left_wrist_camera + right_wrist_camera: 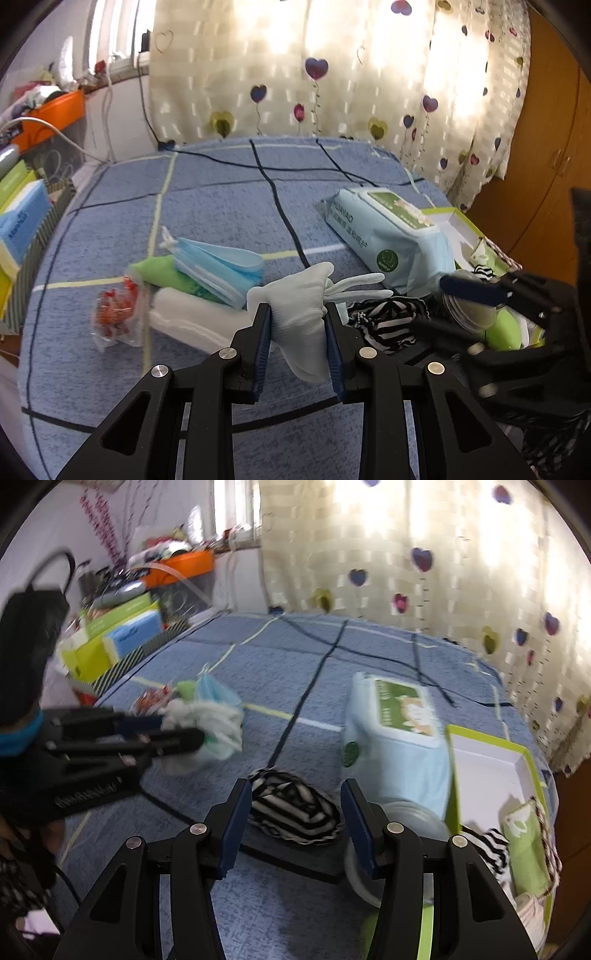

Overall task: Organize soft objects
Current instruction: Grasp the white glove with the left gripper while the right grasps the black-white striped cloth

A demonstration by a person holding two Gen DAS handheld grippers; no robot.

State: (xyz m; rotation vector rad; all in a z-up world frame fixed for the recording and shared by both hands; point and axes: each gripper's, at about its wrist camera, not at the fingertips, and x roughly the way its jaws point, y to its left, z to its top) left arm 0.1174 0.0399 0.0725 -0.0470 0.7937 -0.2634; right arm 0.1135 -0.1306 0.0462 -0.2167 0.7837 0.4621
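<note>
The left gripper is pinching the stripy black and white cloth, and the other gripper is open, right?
Not quite. The left gripper is pinching the pale glove, as the left wrist view shows. The stripy black and white cloth lies on the bed in front of the right gripper, which is open.

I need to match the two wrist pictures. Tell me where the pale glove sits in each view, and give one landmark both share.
Left wrist: the pale glove is at lower centre, pinched between the left gripper pads.
Right wrist: the same glove is at middle left, blurred, at the tip of the left gripper, which reaches in from the left edge.
Shared landmark: the wet wipes pack on the blue bedspread.
</note>
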